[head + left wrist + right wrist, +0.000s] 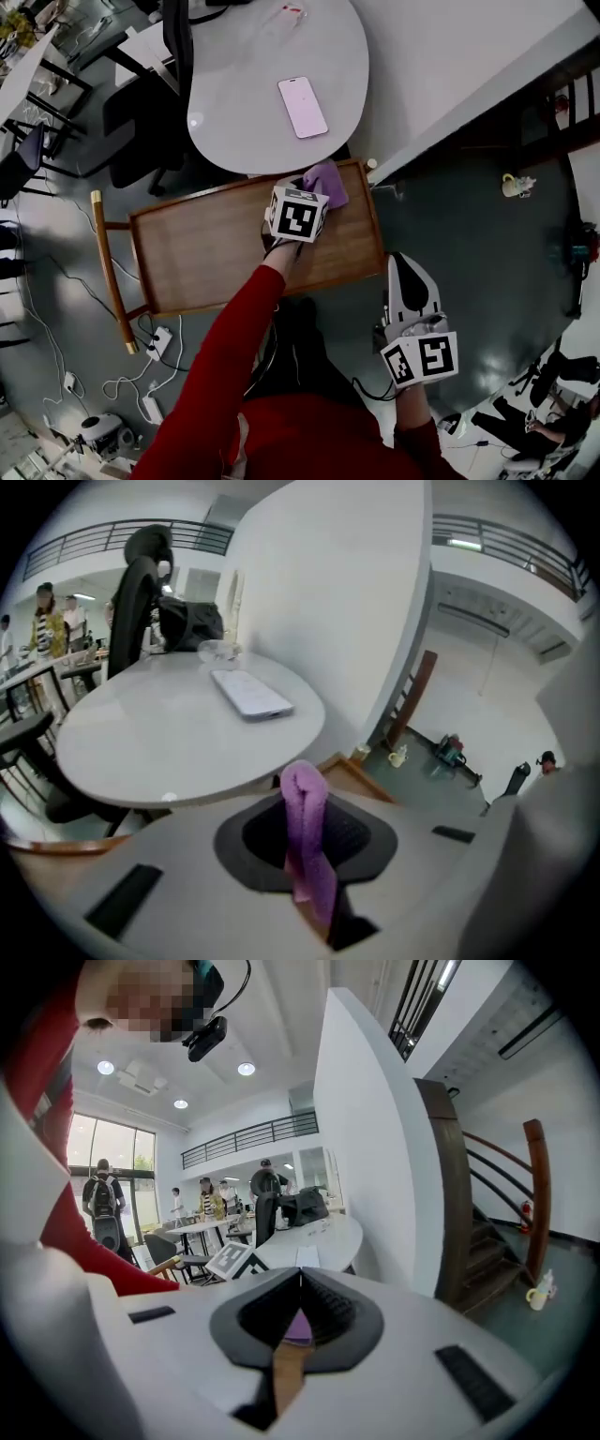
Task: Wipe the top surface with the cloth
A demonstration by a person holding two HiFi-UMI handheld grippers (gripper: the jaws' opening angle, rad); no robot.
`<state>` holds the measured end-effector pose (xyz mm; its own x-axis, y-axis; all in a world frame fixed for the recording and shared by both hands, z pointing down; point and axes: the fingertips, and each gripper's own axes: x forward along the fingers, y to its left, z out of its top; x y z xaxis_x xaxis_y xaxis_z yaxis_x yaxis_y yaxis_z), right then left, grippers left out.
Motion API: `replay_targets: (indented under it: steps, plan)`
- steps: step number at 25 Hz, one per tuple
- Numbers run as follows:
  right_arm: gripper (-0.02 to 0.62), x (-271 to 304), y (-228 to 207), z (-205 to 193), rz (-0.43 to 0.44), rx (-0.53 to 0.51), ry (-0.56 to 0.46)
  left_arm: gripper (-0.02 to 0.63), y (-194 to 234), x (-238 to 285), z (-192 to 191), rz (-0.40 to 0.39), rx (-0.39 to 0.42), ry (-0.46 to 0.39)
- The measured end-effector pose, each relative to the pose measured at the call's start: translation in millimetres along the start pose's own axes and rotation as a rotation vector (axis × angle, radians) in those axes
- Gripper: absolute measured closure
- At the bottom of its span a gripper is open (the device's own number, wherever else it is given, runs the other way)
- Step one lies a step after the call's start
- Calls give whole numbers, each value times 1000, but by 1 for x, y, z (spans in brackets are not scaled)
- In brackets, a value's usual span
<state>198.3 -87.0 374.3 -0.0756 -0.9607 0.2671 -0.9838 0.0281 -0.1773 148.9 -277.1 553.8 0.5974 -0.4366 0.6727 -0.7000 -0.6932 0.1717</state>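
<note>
A purple cloth [327, 182] lies bunched at the far right corner of the wooden table top [216, 248]. My left gripper [312, 195] is over that corner, shut on the cloth. In the left gripper view the cloth [306, 827] stands up as a folded strip pinched between the jaws of the left gripper [309, 810]. My right gripper [406, 267] hangs off the table's right side, over the floor. In the right gripper view the right gripper [300, 1279] has its tips touching, with nothing held; wood and a bit of purple show behind them.
A white round table [244, 56] with a phone [303, 107] on it overlaps the wooden table's far edge. A white wall [450, 56] runs along the far right. A black chair [141, 122] stands far left. Power strips and cables [155, 342] lie on the floor at left.
</note>
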Motion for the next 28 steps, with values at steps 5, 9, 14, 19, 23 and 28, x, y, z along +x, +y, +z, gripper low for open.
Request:
replay_targets:
  steps: [5,9,14,19,23,28]
  plan:
    - [583,38,18,-6,128,0,44,552,115,-60,-53,198,-147,51]
    - [583,65,51,-14,226,8,66,552,214,-136,-96,425,-255,55]
    - [583,79,76,-23,305,15,98,552,293,-221,-136,669,-314,93]
    - [583,80,81,-27,309,13,115,552,316,-255,-153,792,-239,167]
    - [583,73,90,-25,280,3,95,552,310,-275,-157,872,-122,171]
    - [583,52,75,-22,188,16,67,552,195,-251,-88,634,-37,-64]
